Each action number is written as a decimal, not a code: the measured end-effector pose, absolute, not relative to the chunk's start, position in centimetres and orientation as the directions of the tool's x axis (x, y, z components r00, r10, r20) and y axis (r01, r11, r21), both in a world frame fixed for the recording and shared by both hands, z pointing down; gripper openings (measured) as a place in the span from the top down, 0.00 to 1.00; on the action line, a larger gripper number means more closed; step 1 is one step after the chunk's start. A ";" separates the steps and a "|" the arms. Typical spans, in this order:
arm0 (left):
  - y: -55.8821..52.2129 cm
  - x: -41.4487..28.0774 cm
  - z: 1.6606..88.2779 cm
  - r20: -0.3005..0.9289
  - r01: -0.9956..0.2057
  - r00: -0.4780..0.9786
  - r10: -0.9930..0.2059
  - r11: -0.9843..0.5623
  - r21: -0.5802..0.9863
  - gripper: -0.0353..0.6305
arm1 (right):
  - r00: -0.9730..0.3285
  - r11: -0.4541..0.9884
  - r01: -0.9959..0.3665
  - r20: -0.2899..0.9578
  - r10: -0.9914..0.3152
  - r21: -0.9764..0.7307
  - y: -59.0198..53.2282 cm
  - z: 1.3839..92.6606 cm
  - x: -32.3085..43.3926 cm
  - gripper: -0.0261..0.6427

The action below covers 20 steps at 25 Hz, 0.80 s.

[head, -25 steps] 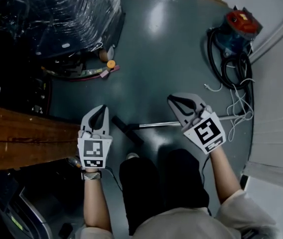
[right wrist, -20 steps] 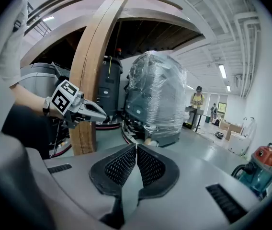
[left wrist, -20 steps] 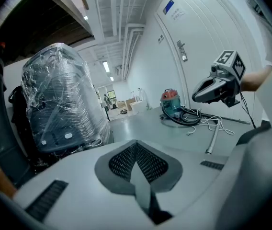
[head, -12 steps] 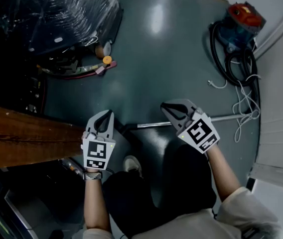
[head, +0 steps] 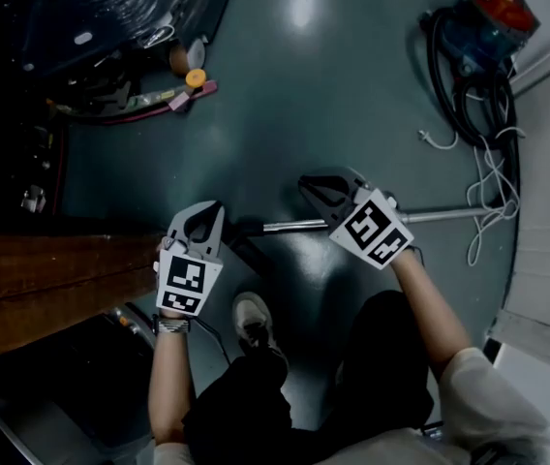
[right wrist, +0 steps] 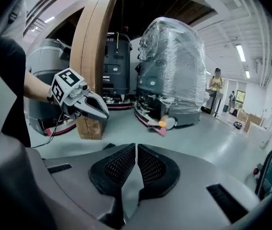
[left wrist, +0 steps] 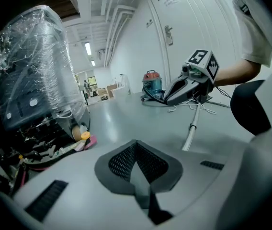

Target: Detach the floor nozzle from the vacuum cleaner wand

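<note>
Two grey hand-held grippers hang low over the dark glossy floor (head: 333, 85). The left gripper (head: 213, 209) has its fingers clenched together, with nothing between them. Its tip is just beside the one flat black floor nozzle (head: 254, 258), which lies on the floor near the one brown wooden beam (head: 52, 279) at the left edge. The right gripper (head: 307, 184) also has its fingers closed and empty, with only a thin slit between them. It is over the one silver metal wand (head: 430, 215) and seems not to touch it. The nozzle sits on the wand's left end. One red-and-blue canister vacuum cleaner (head: 488, 13) stands in the far right corner.
</note>
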<state>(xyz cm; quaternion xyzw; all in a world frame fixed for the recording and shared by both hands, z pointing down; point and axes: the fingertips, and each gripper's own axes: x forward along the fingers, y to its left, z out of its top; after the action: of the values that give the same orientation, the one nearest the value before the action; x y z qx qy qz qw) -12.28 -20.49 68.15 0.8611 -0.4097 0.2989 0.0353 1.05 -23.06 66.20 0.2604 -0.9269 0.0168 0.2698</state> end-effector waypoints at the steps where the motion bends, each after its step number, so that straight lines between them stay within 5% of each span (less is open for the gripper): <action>1: -20.5 -12.1 69.0 0.555 -0.718 0.490 -0.672 -0.672 -0.180 0.95 | -0.717 0.872 -0.477 0.526 -0.457 0.109 -23.0 67.2 0.9 0.92; 9: -19.6 -10.9 75.8 0.616 -0.659 0.528 -0.584 -0.739 -0.136 0.94 | -0.724 0.917 -0.398 0.602 -0.337 0.034 -21.9 73.6 0.2 0.91; 20: -17.1 -10.5 83.8 0.733 -0.551 0.541 -0.412 -0.832 -0.061 0.77 | -0.759 0.922 -0.342 0.632 -0.157 -0.181 -19.9 80.2 -0.2 0.71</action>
<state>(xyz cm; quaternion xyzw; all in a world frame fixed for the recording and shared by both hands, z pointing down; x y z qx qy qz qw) -10.48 -17.08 83.77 0.8733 -0.2756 0.3917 0.0889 -0.21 -19.88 80.24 0.1347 -0.9266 0.1444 0.3201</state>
